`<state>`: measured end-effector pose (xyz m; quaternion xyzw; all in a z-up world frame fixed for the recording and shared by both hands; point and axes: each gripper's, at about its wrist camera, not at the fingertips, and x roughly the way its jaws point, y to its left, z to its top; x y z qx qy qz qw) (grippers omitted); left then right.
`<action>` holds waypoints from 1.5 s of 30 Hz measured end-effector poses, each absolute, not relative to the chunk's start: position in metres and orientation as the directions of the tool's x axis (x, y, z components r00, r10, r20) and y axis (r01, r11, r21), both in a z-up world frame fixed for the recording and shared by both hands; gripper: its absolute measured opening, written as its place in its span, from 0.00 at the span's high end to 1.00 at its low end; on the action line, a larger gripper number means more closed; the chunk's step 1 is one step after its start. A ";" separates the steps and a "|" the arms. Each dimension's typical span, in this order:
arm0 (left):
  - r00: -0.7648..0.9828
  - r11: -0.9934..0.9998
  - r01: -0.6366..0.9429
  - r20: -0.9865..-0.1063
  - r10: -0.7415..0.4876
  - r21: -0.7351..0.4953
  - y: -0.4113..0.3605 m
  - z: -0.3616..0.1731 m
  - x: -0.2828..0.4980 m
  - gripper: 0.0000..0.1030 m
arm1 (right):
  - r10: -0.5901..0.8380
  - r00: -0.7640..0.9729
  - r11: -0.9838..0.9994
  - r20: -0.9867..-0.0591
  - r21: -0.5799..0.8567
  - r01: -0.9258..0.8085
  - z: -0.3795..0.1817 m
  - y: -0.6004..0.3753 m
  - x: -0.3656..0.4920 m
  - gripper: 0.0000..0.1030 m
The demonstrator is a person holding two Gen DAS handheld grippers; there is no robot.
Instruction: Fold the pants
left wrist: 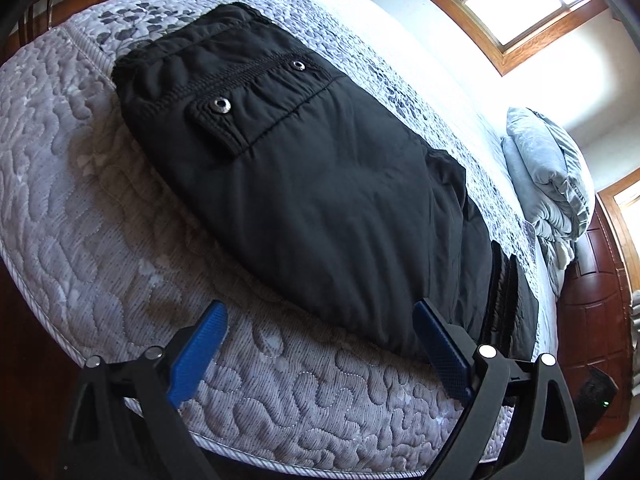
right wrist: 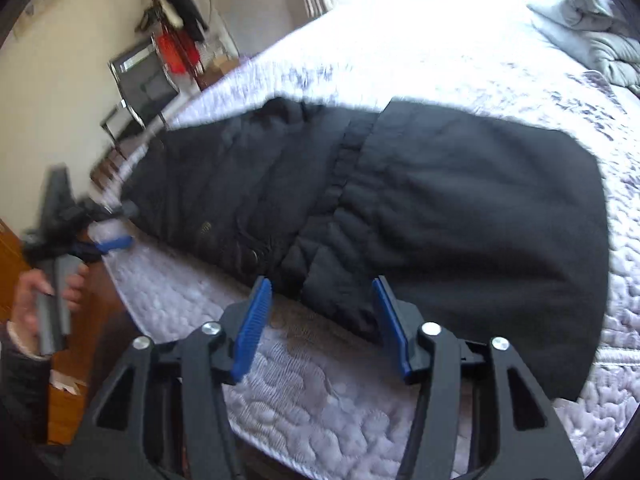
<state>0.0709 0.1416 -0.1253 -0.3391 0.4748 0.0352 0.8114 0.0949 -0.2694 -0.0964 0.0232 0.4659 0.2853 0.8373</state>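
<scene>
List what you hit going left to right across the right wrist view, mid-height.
Person's hand holding the left gripper → bare quilted mattress → black pants → mattress again at the right edge.

The pants (left wrist: 312, 200) are black, padded-looking fabric, folded into a thick flat bundle lying on the bed (left wrist: 80, 216) just ahead of the left hand-held gripper (left wrist: 316, 344), whose right finger touches their near edge. A flap pocket with two metal snaps faces up on the far half, below a gathered elastic seam. From the right hand-held gripper (right wrist: 322, 320) they spread ahead and rightward, near edge between its open fingers.
</scene>
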 end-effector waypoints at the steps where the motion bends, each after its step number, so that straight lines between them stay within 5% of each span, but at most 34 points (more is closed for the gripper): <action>1: 0.546 0.767 -0.381 -0.795 -0.264 -0.516 0.142 -0.125 0.071 0.08 | 0.515 0.418 0.839 -0.748 0.341 -0.424 -0.088 -0.287 0.096 0.32; 5: 0.541 0.769 -0.385 -0.800 -0.259 -0.510 0.145 -0.126 0.069 0.08 | 0.543 0.473 0.839 -0.694 0.477 -0.262 -0.073 -0.374 0.107 0.27; 11: 0.529 0.773 -0.389 -0.808 -0.258 -0.501 0.139 -0.128 0.069 0.08 | 0.505 0.423 0.848 -0.753 0.524 -0.080 -0.107 -0.471 0.138 0.23; 20: 0.509 0.810 -0.363 -0.826 -0.242 -0.461 0.120 -0.119 0.075 0.08 | 0.686 0.299 0.706 -0.663 0.706 -0.053 -0.167 -0.488 0.165 0.23; 25: 0.503 0.818 -0.358 -0.831 -0.237 -0.450 0.113 -0.117 0.081 0.08 | 0.729 0.276 0.661 -0.627 0.749 -0.045 -0.186 -0.480 0.171 0.53; 27: 0.501 0.818 -0.358 -0.832 -0.240 -0.451 0.111 -0.118 0.082 0.08 | 0.734 0.290 0.654 -0.614 0.755 -0.056 -0.181 -0.485 0.169 0.72; 30: 0.492 0.822 -0.349 -0.835 -0.247 -0.449 0.107 -0.120 0.085 0.08 | 0.755 0.322 0.621 -0.572 0.781 -0.068 -0.166 -0.499 0.167 0.84; 40: 0.485 0.825 -0.328 -0.832 -0.271 -0.460 0.105 -0.125 0.089 0.08 | 0.614 0.370 0.764 -0.697 0.643 -0.056 -0.145 -0.511 0.155 0.84; 45: 0.509 0.795 -0.369 -0.821 -0.260 -0.481 0.122 -0.124 0.081 0.08 | 0.563 0.373 0.808 -0.738 0.586 -0.060 -0.141 -0.498 0.155 0.64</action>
